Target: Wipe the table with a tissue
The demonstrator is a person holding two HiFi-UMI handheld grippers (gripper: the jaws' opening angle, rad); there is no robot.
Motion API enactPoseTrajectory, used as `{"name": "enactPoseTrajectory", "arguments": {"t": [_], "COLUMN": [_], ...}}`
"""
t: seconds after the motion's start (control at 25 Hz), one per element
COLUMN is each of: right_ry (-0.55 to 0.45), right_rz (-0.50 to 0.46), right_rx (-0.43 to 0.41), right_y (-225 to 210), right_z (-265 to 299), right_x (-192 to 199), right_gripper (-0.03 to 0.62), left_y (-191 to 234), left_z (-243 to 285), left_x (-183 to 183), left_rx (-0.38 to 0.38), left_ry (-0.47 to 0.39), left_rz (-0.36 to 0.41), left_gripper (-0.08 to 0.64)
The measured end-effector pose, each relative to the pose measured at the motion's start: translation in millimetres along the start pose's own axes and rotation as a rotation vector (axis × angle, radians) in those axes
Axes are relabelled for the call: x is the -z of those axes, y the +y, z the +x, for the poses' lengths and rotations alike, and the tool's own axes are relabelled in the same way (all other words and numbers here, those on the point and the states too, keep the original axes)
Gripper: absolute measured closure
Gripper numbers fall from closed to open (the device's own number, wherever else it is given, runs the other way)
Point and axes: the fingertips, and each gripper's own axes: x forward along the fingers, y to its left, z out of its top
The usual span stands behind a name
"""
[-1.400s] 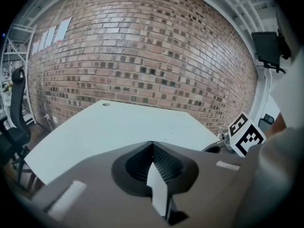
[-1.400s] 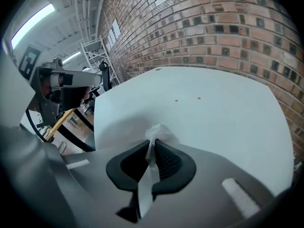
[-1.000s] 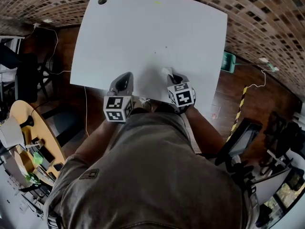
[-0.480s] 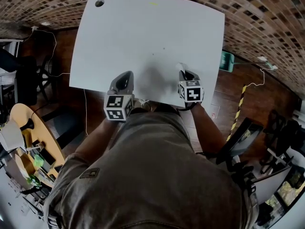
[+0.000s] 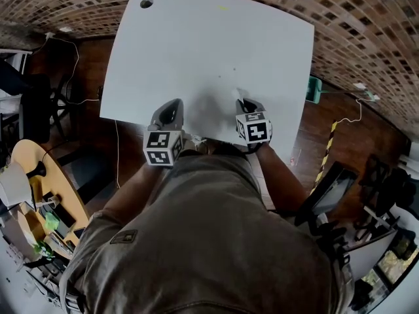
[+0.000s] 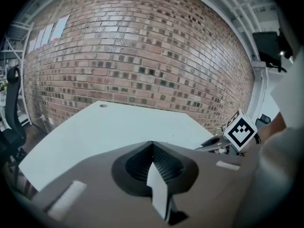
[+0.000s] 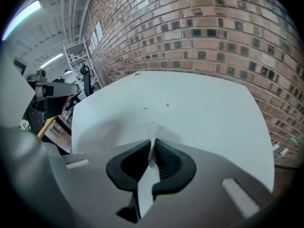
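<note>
The white table (image 5: 196, 44) stretches away from me. My right gripper (image 5: 245, 104) rests on its near edge, shut on a crumpled white tissue (image 5: 239, 96) that touches the tabletop. In the right gripper view the tissue (image 7: 159, 131) sticks out past the closed jaws of the right gripper (image 7: 153, 142) onto the table (image 7: 199, 108), with two small specks (image 7: 167, 105) farther out. My left gripper (image 5: 170, 108) sits at the near edge to the left, shut with nothing in it. In the left gripper view the left gripper (image 6: 152, 144) points over the table (image 6: 114, 127).
A round cable hole (image 5: 146, 2) sits in the table's far left corner, a faint yellow mark (image 5: 222, 7) near the far edge. A green object (image 5: 313, 89) lies on the floor to the right. A round wooden table (image 5: 29, 169) with clutter stands at my left.
My right gripper swept the tissue to the right along the near edge, then came back a little to the left. The left gripper stayed put.
</note>
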Motion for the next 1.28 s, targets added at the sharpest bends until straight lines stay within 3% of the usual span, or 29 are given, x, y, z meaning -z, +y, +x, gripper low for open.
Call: {"name": "enactPoseTrajectory", "arguments": {"t": [0.44, 0.76, 0.96, 1.28], "right_ry": [-0.108, -0.086, -0.049, -0.026], "right_rz": [0.047, 0.041, 0.079, 0.077], "right_rx": [0.132, 0.126, 0.126, 0.098], "right_y": [-53, -72, -96, -91], "right_z": [-16, 6, 33, 42], "right_x": [-55, -70, -68, -66], "right_gripper": [0.561, 0.561, 0.561, 0.561], "left_y": [15, 44, 45, 38], "left_z": [11, 10, 24, 33], "left_x": [-13, -34, -30, -26], "left_rx": [0.004, -0.113, -0.131, -0.117], "left_ry": [-0.038, -0.066, -0.016, 0.02], "left_rz": [-0.021, -0.019, -0.011, -0.009], "left_gripper": [0.567, 0.568, 0.568, 0.566]}}
